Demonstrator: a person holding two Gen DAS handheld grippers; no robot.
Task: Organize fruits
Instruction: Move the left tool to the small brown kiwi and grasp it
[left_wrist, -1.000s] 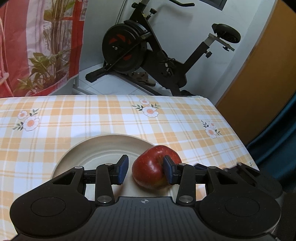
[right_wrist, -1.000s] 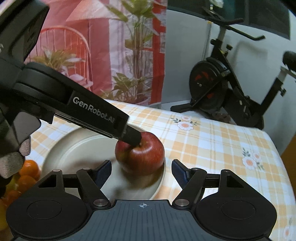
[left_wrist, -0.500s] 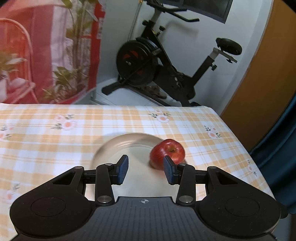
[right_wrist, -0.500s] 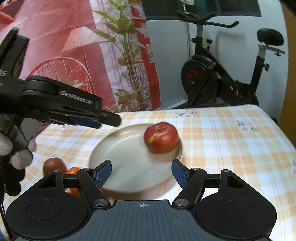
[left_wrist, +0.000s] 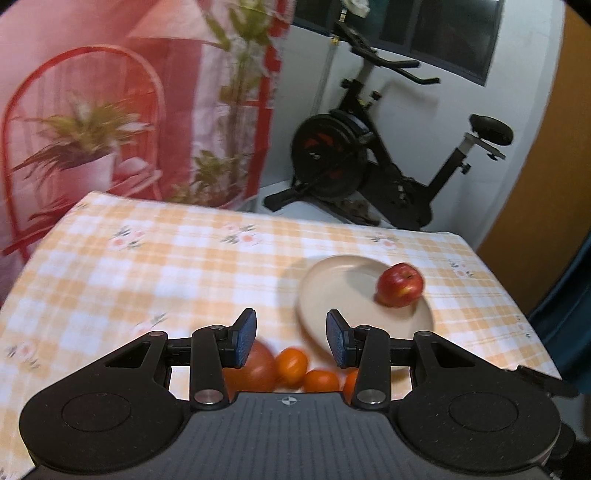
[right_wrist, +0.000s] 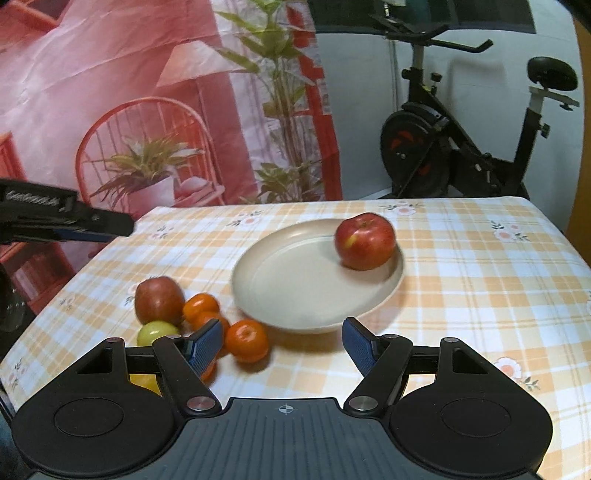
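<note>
Right wrist view: the right gripper (right_wrist: 282, 341) hangs spread and empty above the checked tablecloth (right_wrist: 480, 280), with loose oranges (right_wrist: 246, 340) and a dark apple (right_wrist: 159, 300) just left. Beyond, the red apple (right_wrist: 365, 240) sits on the plate's (right_wrist: 295, 295) far rim. The left gripper (left_wrist: 291, 338) is likewise parted, holding nothing.

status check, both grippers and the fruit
Left gripper open, empty. Right gripper open, empty. Red apple on round beige plate. Darker red apple, small oranges loose on checked tablecloth; nothing blocking.
</note>
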